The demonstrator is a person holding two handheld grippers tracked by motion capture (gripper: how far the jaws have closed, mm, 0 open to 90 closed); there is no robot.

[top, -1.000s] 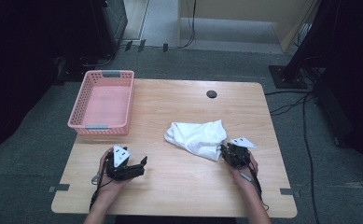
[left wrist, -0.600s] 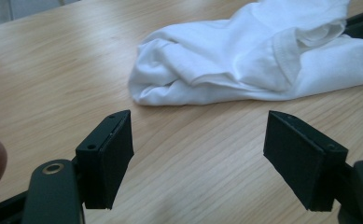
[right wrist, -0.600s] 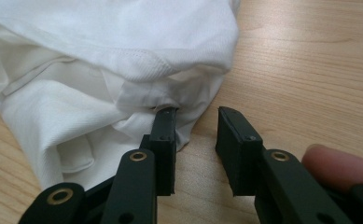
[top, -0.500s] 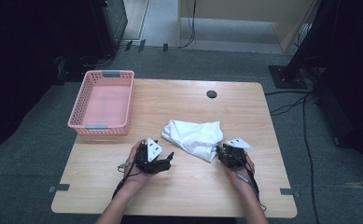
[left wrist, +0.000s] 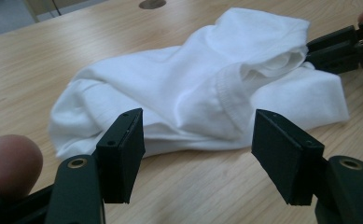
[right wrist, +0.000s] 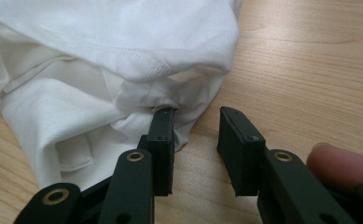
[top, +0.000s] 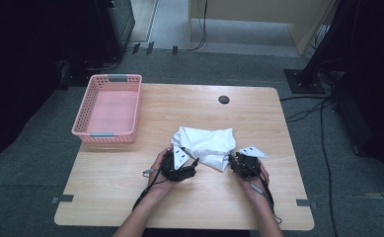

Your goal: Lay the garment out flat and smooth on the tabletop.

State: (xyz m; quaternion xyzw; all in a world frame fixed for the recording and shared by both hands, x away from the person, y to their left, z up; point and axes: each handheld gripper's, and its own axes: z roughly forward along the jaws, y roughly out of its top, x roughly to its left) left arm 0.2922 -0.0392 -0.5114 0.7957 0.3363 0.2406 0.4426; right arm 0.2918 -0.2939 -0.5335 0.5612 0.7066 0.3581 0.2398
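Left tongs (top: 193, 163) now at the near-left edge of the white garment (top: 207, 146), in from the bare table (top: 110, 192) front-left where they sat a second ago. Jaws have just been closing, yet spread and empty: in the left gripper view, garment (left wrist: 202, 88) lies just beyond the pads (left wrist: 123, 154), not between them. Right tongs (top: 230, 159) unmoved at the garment's near-right edge; jaws partly apart, one pad (right wrist: 163, 140) touching a hem fold (right wrist: 142, 60), no pinch evident. Reads as a two-point pickup about to begin.

Garment: soft white knit, crumpled heap mid-table, ribbed stitched hem, layered folds. Table: pale wood grain, smooth. Pink basket (top: 89, 105): perforated plastic, rectangular, far left, apart from garment.
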